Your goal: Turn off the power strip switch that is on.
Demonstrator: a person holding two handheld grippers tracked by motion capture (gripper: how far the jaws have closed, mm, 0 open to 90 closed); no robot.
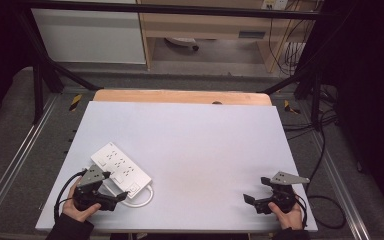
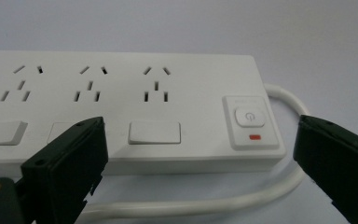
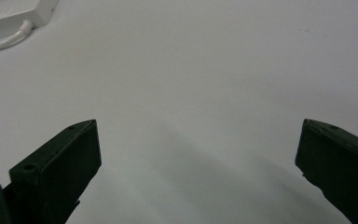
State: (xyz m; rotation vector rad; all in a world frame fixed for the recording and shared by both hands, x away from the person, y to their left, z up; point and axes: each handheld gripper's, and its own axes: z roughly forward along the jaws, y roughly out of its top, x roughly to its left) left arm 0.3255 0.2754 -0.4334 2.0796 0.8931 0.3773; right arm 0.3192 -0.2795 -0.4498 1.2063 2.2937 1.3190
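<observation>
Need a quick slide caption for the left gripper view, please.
Open left gripper faces the long side of a white power strip, its white cable looping on the table below.

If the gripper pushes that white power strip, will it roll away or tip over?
Probably neither: the power strip is flat and boxy, so it should slide on the smooth table. Its looped white cord looks bendy and would likely drag behind.

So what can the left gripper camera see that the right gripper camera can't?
The left gripper view shows the power strip's sockets, its rocker switches and the power button with a red mark below. The right gripper view shows a wide bare stretch of the white table. Both show the strip, its white cable and two open black jaws.
</observation>
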